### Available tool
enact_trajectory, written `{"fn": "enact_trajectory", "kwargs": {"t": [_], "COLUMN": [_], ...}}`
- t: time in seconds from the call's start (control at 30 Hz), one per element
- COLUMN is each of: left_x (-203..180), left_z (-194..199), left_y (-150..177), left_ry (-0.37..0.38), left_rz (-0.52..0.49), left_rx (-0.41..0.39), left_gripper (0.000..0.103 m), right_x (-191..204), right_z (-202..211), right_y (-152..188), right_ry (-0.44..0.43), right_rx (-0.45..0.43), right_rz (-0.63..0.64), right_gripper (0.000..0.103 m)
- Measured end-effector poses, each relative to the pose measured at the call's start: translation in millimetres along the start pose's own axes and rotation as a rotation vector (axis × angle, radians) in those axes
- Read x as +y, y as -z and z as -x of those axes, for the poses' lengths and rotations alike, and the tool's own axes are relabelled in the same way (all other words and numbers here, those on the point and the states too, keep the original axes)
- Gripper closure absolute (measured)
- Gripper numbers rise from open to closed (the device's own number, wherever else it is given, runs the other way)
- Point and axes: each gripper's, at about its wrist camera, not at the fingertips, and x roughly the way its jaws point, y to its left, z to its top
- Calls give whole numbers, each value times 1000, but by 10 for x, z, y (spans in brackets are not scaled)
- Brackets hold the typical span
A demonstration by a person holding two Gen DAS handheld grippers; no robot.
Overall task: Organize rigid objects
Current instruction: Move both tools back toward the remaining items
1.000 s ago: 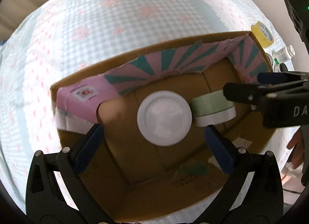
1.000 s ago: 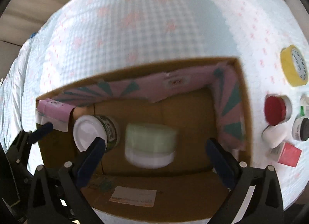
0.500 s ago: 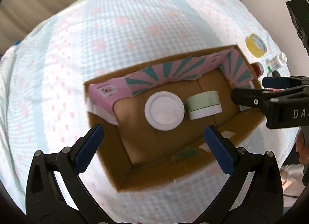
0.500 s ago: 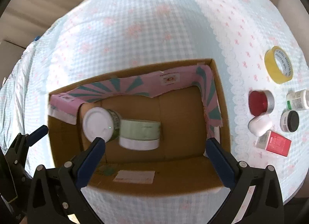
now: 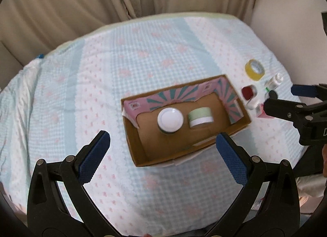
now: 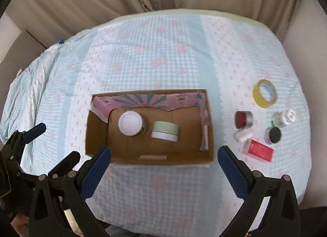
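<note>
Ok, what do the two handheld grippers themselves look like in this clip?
Both match: the left gripper and right gripper have black angular plastic frames with silver rivets and blue textured pads on the fingers. Seen side-on, the right one shows partial white lettering. No cables or sleeves visible.

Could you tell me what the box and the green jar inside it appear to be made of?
Box: corrugated cardboard, matte brown, with raw cut edges and folded flaps; its pink-and-teal lining looks like printed paper.
Green jar: probably plastic, smooth pale green over a white base, though frosted glass cannot be ruled out.
</note>
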Motion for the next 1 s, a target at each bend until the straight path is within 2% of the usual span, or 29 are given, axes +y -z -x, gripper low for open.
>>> {"fn": "enact_trajectory", "kwargs": {"t": [0.23, 0.4, 0.5, 0.73, 0.83, 1.0], "left_x": [-422, -953, -1331, -2116, -2446, -2765], "left_z": [429, 538, 525, 287, 107, -258], "left_y": [-144, -203, -212, -278, -321, -354], "left_ry": [35, 27, 10, -25, -19, 1], "left_rz": [15, 28, 76, 182, 206, 259], "left_rx": [-77, -89, -89, -40, 9, 88], "left_gripper": [0, 0, 0, 0, 0, 0], "right_x": [-454, -1064, -1541, -2526, -2835, -3235], "right_z": [606, 868, 962, 953, 872, 654], "right_y": [240, 415, 506, 532, 511, 438], "right_ry": [49, 67, 75, 43, 54, 43], "right_rx": [-110, -158, -172, -177, -159, -116], "right_rz": [-77, -141, -136, -69, -53, -67], "right_gripper": [0, 0, 0, 0, 0, 0]}}
